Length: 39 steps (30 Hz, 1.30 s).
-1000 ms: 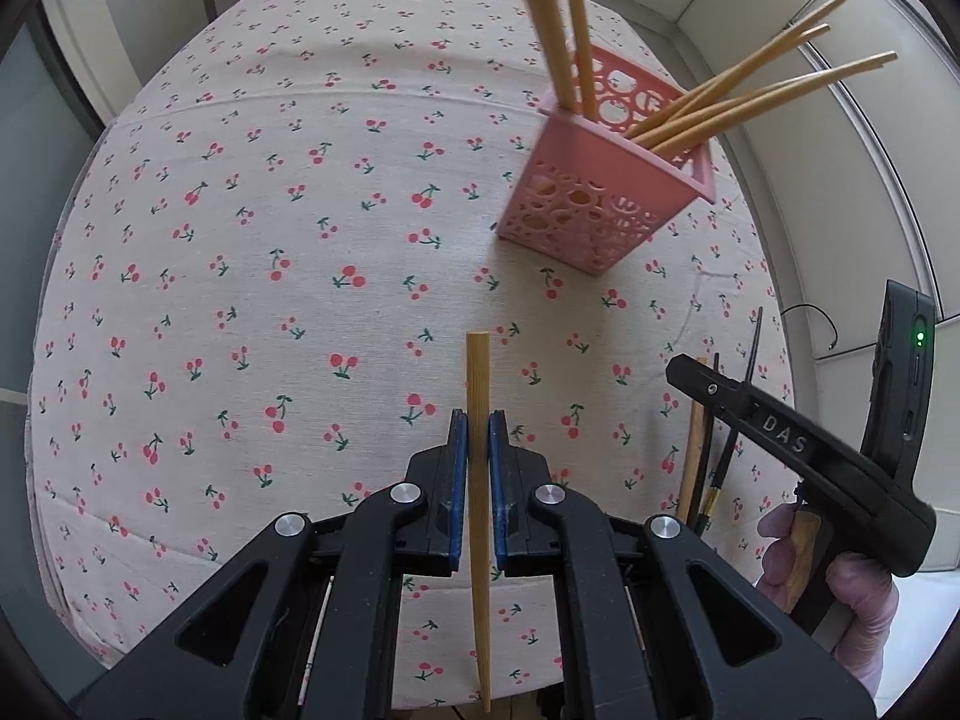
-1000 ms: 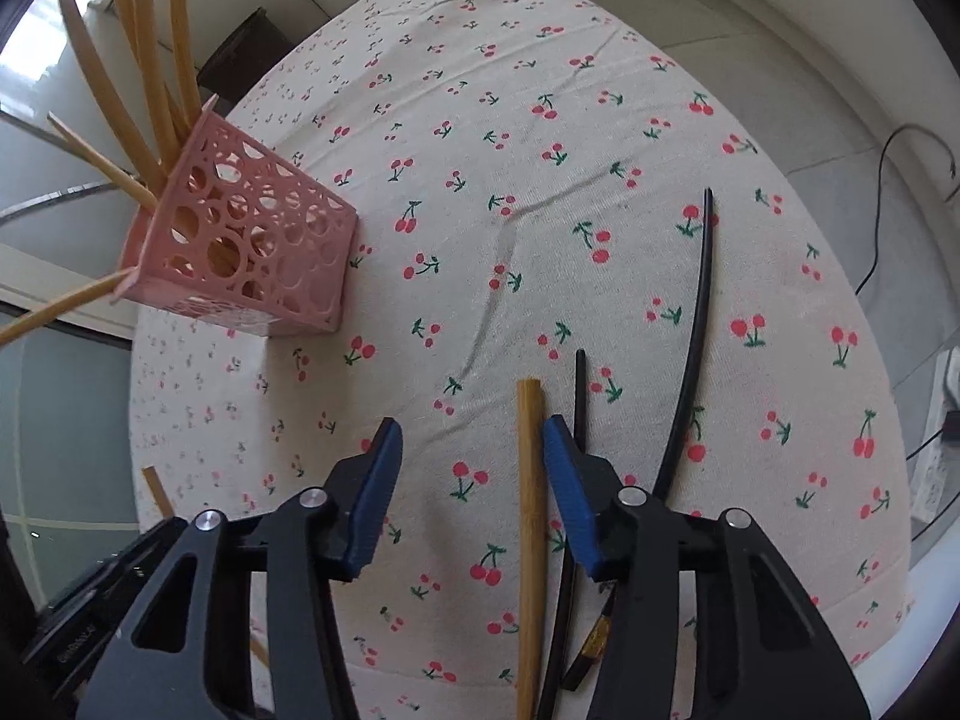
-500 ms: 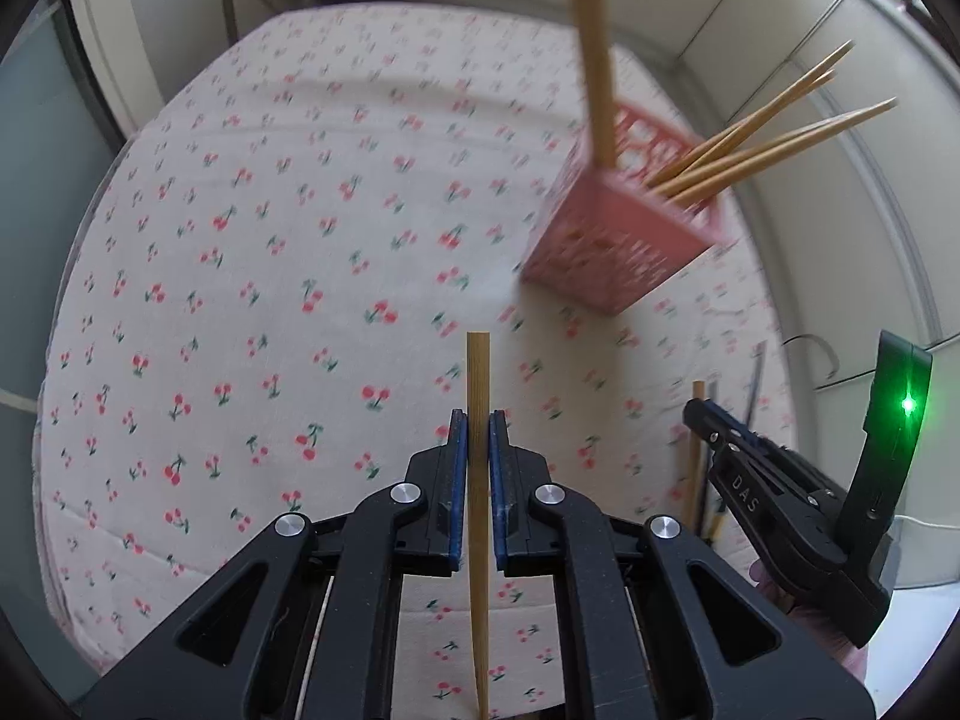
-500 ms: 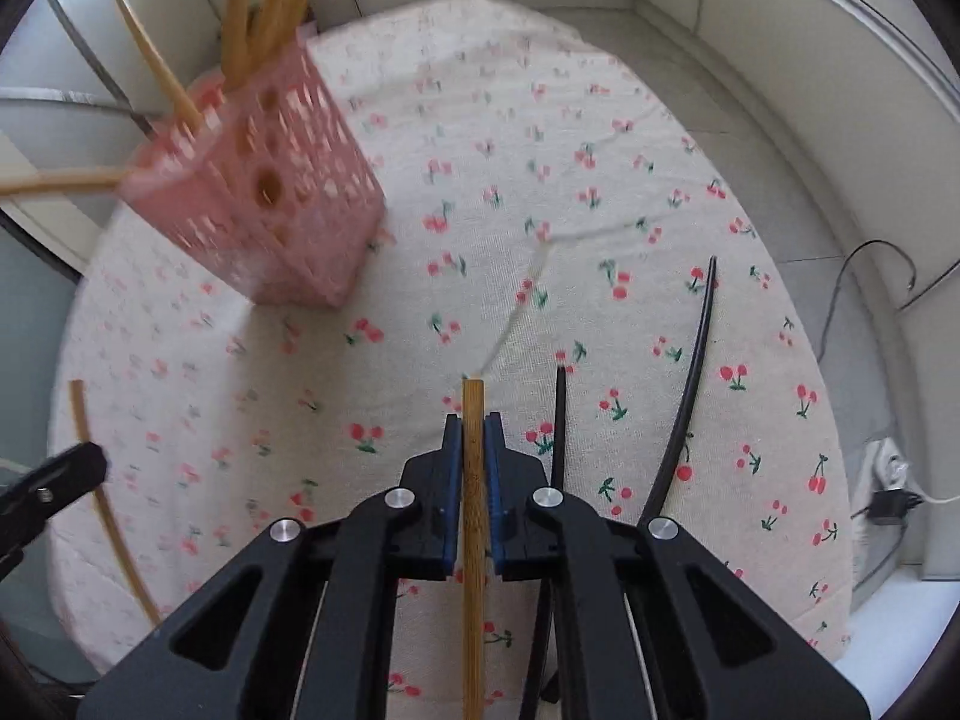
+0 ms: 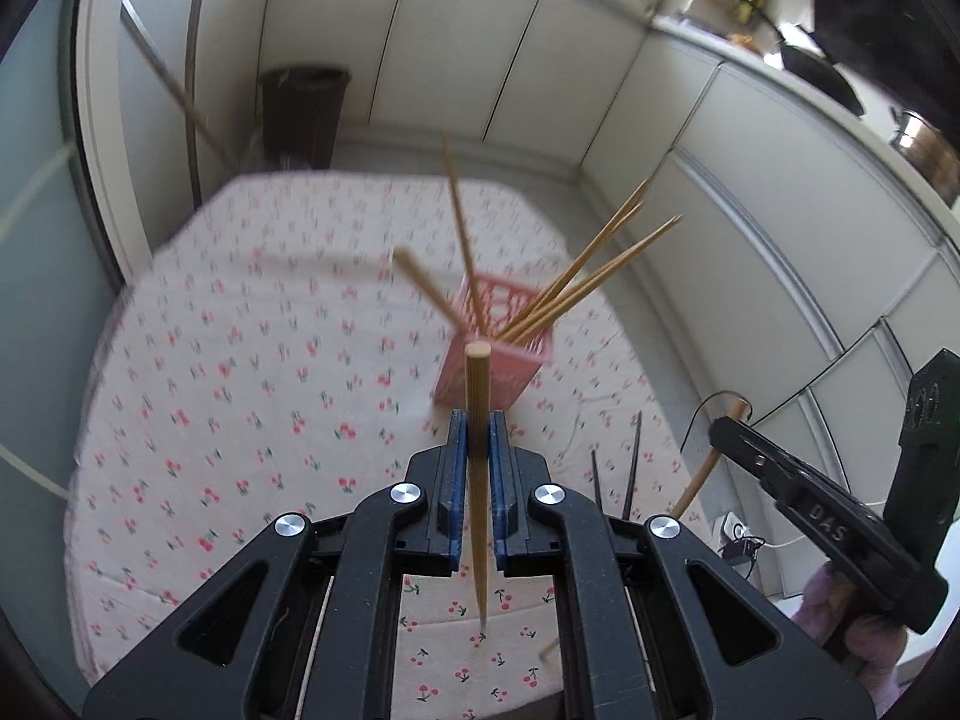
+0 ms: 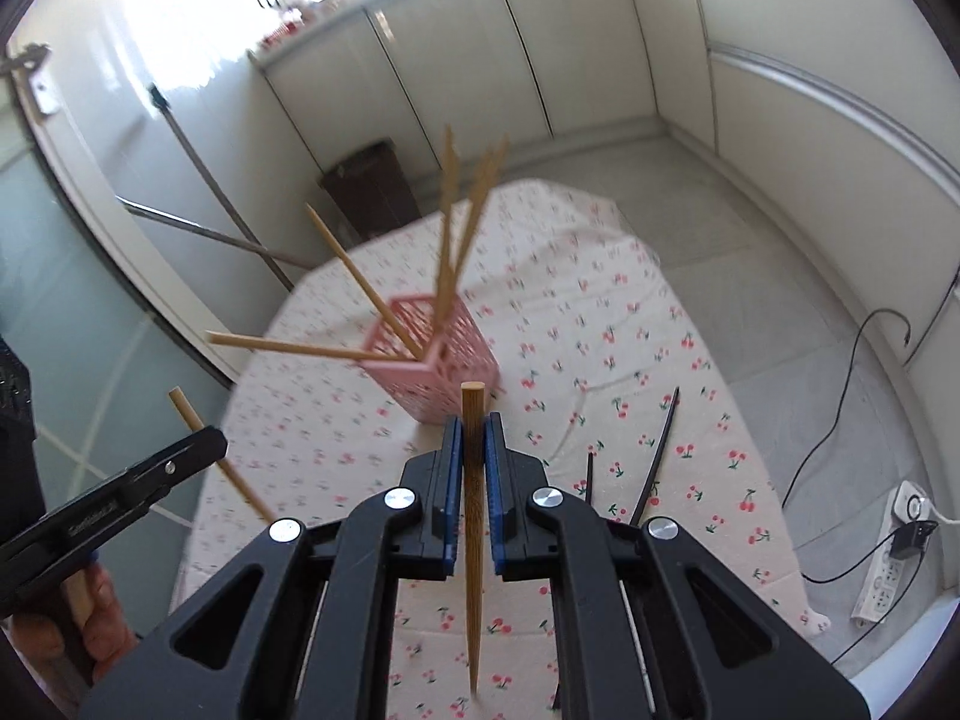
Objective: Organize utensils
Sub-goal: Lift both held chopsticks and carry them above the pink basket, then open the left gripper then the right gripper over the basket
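My left gripper (image 5: pixel 472 438) is shut on a wooden chopstick (image 5: pixel 478 396) and holds it high above the table. My right gripper (image 6: pixel 474 438) is shut on another wooden chopstick (image 6: pixel 472 420), also raised. A pink perforated holder (image 5: pixel 498 369) stands on the cherry-print tablecloth (image 5: pixel 240 360) with several wooden chopsticks leaning out of it; it also shows in the right wrist view (image 6: pixel 432 360). Two black chopsticks (image 6: pixel 657 456) lie on the cloth at the right. The right gripper shows at the right of the left wrist view (image 5: pixel 738 426), and the left gripper at the left of the right wrist view (image 6: pixel 204 444).
The round table ends close in front of both cameras. A dark bin (image 5: pixel 303 114) stands on the floor behind it by white cabinets. A power strip (image 6: pixel 894 564) and a cable (image 6: pixel 840 408) lie on the floor at the right.
My right gripper has closed on a wooden chopstick and lifted it off the cloth. Both grippers have risen and tilted up, so the holder now looks farther and lower.
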### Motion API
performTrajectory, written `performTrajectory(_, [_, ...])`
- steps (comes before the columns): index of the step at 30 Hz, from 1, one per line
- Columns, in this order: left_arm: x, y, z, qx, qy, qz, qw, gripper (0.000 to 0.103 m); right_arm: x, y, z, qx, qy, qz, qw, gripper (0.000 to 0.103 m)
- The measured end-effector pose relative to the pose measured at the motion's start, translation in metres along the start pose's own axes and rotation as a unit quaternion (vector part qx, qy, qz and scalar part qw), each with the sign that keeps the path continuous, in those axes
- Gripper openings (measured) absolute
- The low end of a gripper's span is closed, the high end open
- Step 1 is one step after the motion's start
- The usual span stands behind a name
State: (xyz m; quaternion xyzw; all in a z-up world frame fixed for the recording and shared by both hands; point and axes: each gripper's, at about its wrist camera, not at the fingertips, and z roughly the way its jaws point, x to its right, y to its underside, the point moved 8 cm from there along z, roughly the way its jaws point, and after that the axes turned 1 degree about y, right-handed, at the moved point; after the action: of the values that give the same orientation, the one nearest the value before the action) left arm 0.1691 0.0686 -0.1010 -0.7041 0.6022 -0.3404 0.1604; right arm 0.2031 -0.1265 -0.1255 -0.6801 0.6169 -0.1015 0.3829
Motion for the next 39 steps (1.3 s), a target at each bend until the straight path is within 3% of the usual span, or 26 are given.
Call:
performTrajectory(8, [0.018,-0.031,-0.049,0.064,-0.002,0.033,0.9974,0.006,-0.004,-0.028,-0.053,0.054,-0.011,0.003,0.998,0.008])
performTrajectory(17, [0.03,-0.112,-0.067,0.124,-0.005,0.011,0.9922,0.006,-0.016,-0.106,-0.097,0.132,-0.039,0.037,0.99,0.008])
performTrajectory(21, [0.033,-0.14,-0.056,0.138,-0.016,0.01,0.9902,0.006,-0.023,-0.136,-0.1,0.156,-0.043,0.039,0.986,0.008])
performTrajectory(26, [0.027,-0.148,-0.019,0.118,-0.033,0.021,0.9922,0.008,-0.028,-0.155,-0.083,0.165,-0.04,0.041,0.985,0.008])
performTrajectory(28, [0.02,-0.146,-0.002,0.096,-0.034,0.013,0.9947,0.026,-0.028,-0.158,-0.071,0.161,-0.037,0.045,0.985,0.008])
performTrajectory(31, [0.006,-0.15,-0.004,0.106,-0.033,-0.014,0.9937,0.042,-0.03,-0.163,-0.061,0.163,-0.027,0.046,0.985,0.008])
performTrajectory(35, [-0.01,-0.159,-0.026,0.136,-0.037,-0.043,0.989,0.049,-0.034,-0.167,-0.05,0.167,-0.015,0.046,0.985,0.008])
performTrajectory(39, [-0.017,-0.159,-0.033,0.138,-0.043,-0.05,0.9882,0.051,-0.04,-0.164,-0.035,0.16,-0.008,0.043,0.986,0.008])
